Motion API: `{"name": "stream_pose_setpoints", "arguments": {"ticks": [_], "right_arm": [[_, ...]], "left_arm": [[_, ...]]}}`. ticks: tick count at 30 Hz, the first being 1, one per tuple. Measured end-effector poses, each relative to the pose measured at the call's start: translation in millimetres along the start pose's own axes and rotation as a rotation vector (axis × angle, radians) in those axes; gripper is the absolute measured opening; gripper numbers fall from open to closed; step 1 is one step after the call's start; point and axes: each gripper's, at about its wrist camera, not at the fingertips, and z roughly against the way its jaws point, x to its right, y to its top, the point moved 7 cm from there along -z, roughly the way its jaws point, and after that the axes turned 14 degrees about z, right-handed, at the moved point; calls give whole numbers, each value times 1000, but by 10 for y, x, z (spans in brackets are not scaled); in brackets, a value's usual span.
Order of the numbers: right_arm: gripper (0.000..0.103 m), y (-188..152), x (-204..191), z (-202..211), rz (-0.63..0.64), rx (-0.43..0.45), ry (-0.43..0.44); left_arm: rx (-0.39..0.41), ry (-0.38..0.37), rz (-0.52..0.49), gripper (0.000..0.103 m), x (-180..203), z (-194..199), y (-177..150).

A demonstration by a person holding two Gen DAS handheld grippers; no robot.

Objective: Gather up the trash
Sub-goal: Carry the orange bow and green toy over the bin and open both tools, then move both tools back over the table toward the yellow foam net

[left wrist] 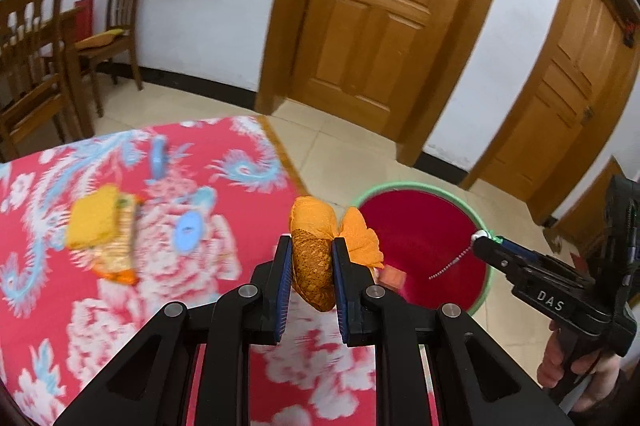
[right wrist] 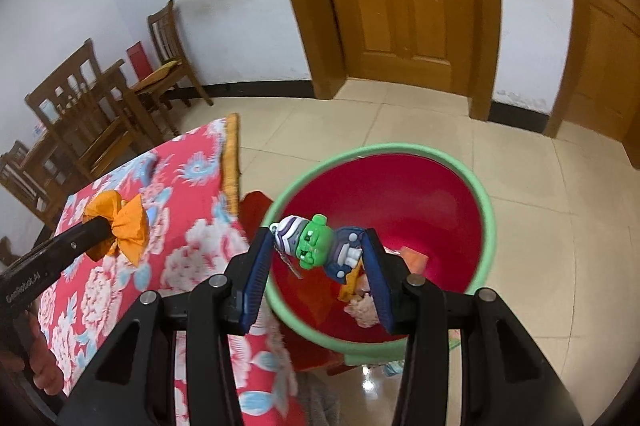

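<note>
My left gripper is shut on an orange cloth pouch, held above the table's right edge next to the bin; it also shows in the right wrist view. My right gripper is shut on a green-faced toy figure keychain with a bead chain, held over the red bin with a green rim. In the left wrist view the right gripper reaches over the bin from the right. Some scraps lie inside the bin.
The table has a red floral cloth. On it lie a yellow sponge on an orange packet and blue oval pieces. Wooden chairs stand at the far left, wooden doors behind on a tiled floor.
</note>
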Motion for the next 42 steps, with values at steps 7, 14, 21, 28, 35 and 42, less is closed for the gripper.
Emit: {"name": "stream_pose_setpoints", "arguments": {"ticks": [7,14,21,28,35,42], "right_arm": [[48,-134,268,-129,-50,-34,-11],[48,-277,490,-265,-91,-68,-18],[48,-344,638,-312,-117,-79,-28],[48,-341,689,-332,-127,-73,-22],[48,-352,689,-294,-134,-68,-20],[48,-319,623,-226,-137,-49,-12]], "left_arm": [[-79,-21,-46,19,299,-371,-176],[-146,-23,-89,19,553,-713,-353],[-181,-15,-131,20,696,-944,-454],[-193,-22,-136,35,743,-1021,-475],[-178,-19,-130,45,733,-958,-465],[-146,-8,-102,45,580,-787,-372]]}}
